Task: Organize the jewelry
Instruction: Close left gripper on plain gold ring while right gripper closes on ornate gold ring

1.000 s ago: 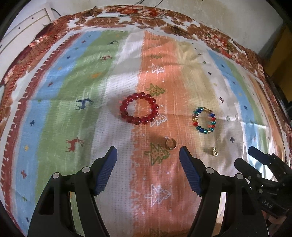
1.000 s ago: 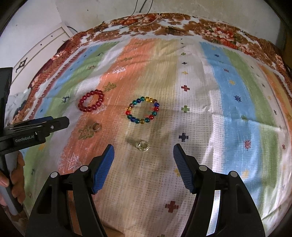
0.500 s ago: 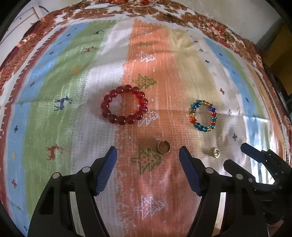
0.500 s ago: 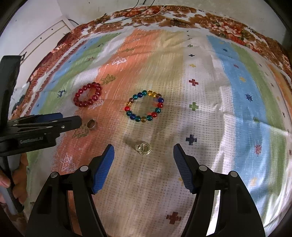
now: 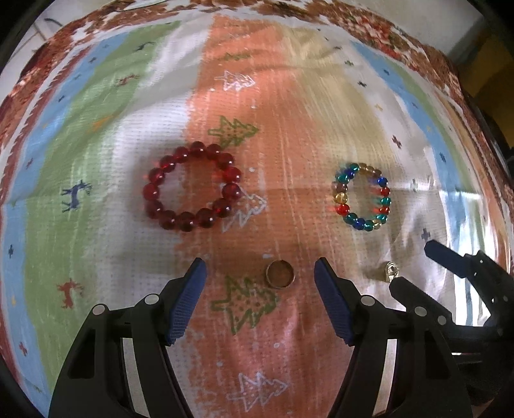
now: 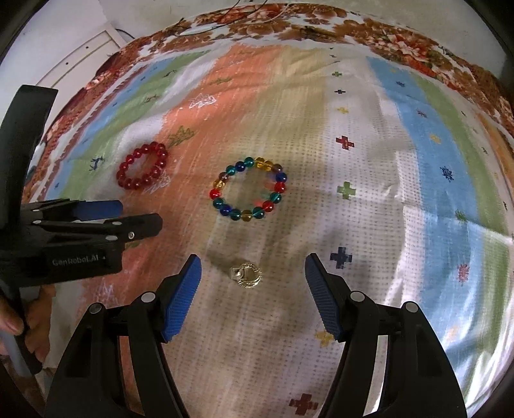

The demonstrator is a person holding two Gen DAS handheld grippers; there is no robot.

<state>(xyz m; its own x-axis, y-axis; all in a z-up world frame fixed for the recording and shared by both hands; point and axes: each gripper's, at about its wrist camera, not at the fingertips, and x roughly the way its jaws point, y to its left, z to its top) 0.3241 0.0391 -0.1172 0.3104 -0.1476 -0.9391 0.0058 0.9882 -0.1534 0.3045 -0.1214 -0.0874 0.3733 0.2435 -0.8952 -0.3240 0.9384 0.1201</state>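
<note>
A red bead bracelet (image 5: 192, 186) (image 6: 143, 170) and a multicoloured bead bracelet (image 5: 362, 196) (image 6: 249, 189) lie on the striped cloth. A plain gold band ring (image 5: 280, 274) lies between the fingertips of my open left gripper (image 5: 260, 273), nearer the right finger. A silver ornate ring (image 6: 246, 276) (image 5: 391, 270) lies between the fingertips of my open right gripper (image 6: 253, 273). The left gripper also shows at the left of the right wrist view (image 6: 115, 215), where it hides the gold band. The right gripper shows at the right of the left wrist view (image 5: 414, 267).
The striped cloth (image 6: 401, 199) with tree and cross patterns covers the surface, with a floral border (image 6: 321, 22) at the far edge. A white wall and panel (image 6: 80, 61) stand at the back left. A hand (image 6: 13, 321) holds the left gripper's handle.
Both grippers have moved forward and lower toward the cloth. The gold band now sits between the left fingertips and the silver ring between the right fingertips. Both stay open.
</note>
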